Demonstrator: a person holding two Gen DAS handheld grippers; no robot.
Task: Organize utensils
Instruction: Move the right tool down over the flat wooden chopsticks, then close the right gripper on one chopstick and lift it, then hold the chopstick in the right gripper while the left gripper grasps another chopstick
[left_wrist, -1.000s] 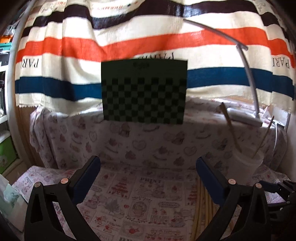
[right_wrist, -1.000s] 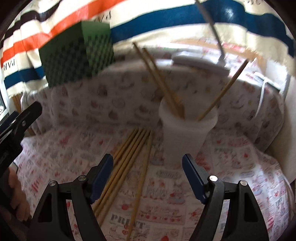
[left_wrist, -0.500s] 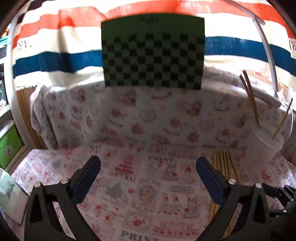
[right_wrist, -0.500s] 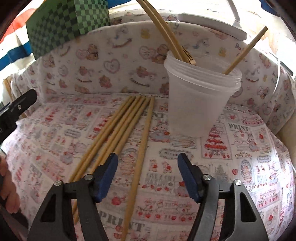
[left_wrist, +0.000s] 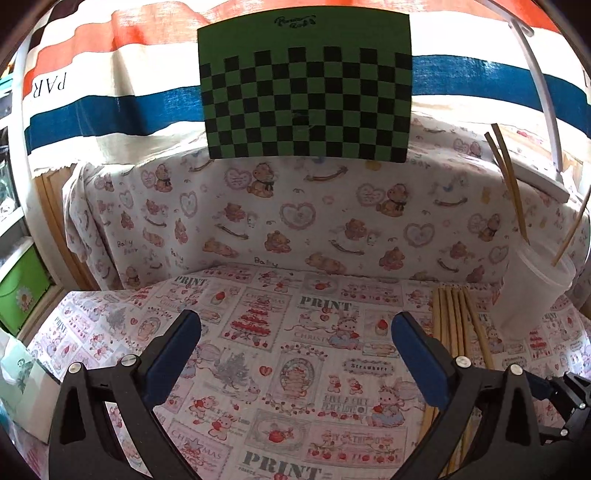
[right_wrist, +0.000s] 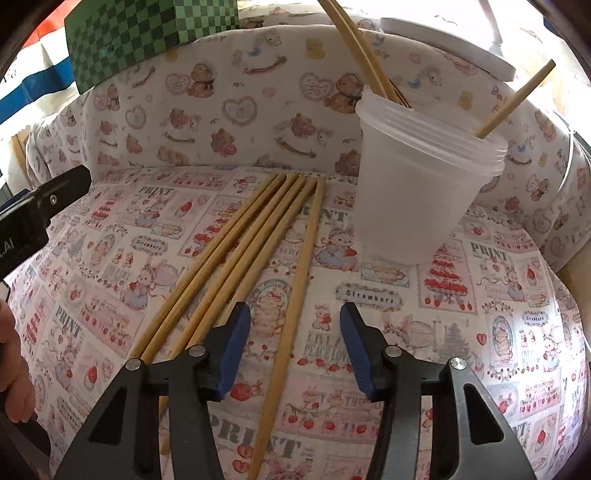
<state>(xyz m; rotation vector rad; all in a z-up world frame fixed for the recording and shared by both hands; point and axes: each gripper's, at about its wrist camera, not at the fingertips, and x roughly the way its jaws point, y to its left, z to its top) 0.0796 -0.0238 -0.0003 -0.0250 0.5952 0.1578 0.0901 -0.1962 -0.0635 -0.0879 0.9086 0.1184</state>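
Five bamboo chopsticks lie flat on the surface, which is covered by a printed cloth. Their far ends meet close to the back edge of the surface, just left of the cup base. Four lie side by side, touching or nearly so, and fan out toward the near left. The fifth chopstick lies apart on their right and runs toward the near edge.

A translucent plastic cup stands upright near the back right of the surface. It appears to be several cups nested together, judging by the stacked rims, though this cannot be confirmed. Chopsticks in the cup lean to the left against its rim, and one more leans to the right.

The right hand-held gripper is angled down over the near part of the fifth chopstick. Its jaws have just been closing and now stand partly apart. The fifth chopstick passes between the blue pads, nearer the left pad, and neither pad visibly presses on it.

The left hand-held gripper is positioned over bare cloth toward the left of the surface, with its jaws wide apart and nothing between them. Part of a hand is visible at the left edge of the right wrist view.

A green checkered box sits above the padded back wall, in front of a striped cloth.
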